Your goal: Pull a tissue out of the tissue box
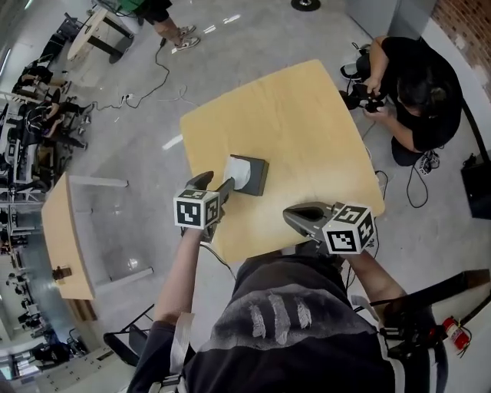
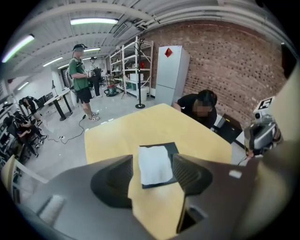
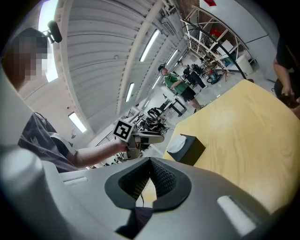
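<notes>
Here, left gripper [image 1: 217, 182] gapes toward the tissue box [image 1: 258, 176] (tissue [image 1: 240, 170] protruding); right gripper [image 1: 290, 217] clenched shut.

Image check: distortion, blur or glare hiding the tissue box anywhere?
Head view: fisheye bend, glare streaks on floor, tissue box sharp. Left gripper view: dark vignetted corners, tissue clear between the open jaws. Right gripper view: ceiling lights blown out, tissue box small but readable.

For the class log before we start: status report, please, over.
Left gripper open, aimed at tissue box. Right gripper shut, empty, at table edge. Tissue sticking up, not gripped. Nothing in the way.
</notes>
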